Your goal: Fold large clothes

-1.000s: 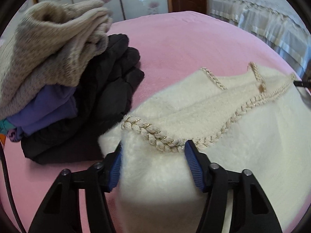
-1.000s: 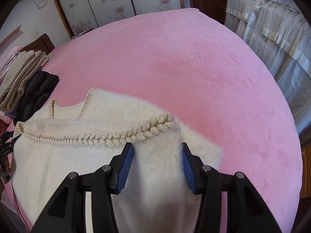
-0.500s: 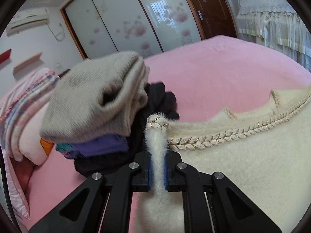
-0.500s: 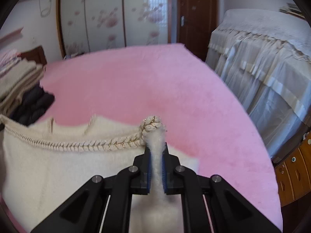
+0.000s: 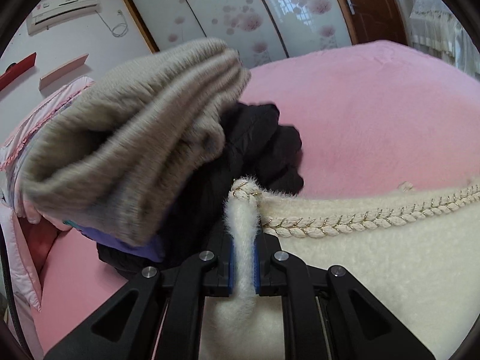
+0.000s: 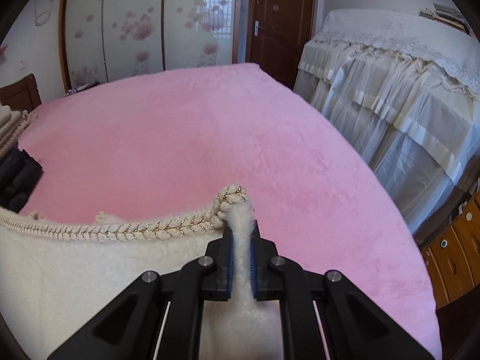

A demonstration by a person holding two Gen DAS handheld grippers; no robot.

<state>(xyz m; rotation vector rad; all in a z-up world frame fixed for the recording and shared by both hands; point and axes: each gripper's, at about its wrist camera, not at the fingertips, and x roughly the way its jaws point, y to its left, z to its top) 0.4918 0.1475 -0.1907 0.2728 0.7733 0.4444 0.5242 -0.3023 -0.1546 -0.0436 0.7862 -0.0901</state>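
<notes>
Both grippers clamped hard on the cream fleece garment (image 5: 375, 258), one at each end of its braided edge; left gripper (image 5: 242, 258) pinching a raised fold of fleece between blue pads (image 5: 229, 265), jaws nearly together, with the knotted end of the braided trim (image 5: 354, 217) poking up just past the fingertips; right gripper (image 6: 241, 262) doing the same at the other corner, blue pads (image 6: 230, 265) squeezed against a ridge of white pile, braid end curled on top; trim running taut across between the two corners, gold thread glinting along it in both views; rest of the garment spread low toward the cameras, lying on the pink bed cover (image 6: 210, 138); close on the left, a stack of folded clothes: grey-beige knit sweater (image 5: 129, 147) on top, blurred and looming large, purple item (image 5: 132, 244) beneath it, black puffy garment (image 5: 264, 141) bulging out toward the fleece corner, near it, contact impossible to call; pink bedding (image 5: 21, 249) bunched at the far left edge; beyond the bed, floral sliding wardrobe doors (image 6: 126, 27), brown door (image 6: 279, 21), lace-draped furniture (image 6: 390, 69) on the right side, air conditioner (image 5: 66, 3) high on the wall
</notes>
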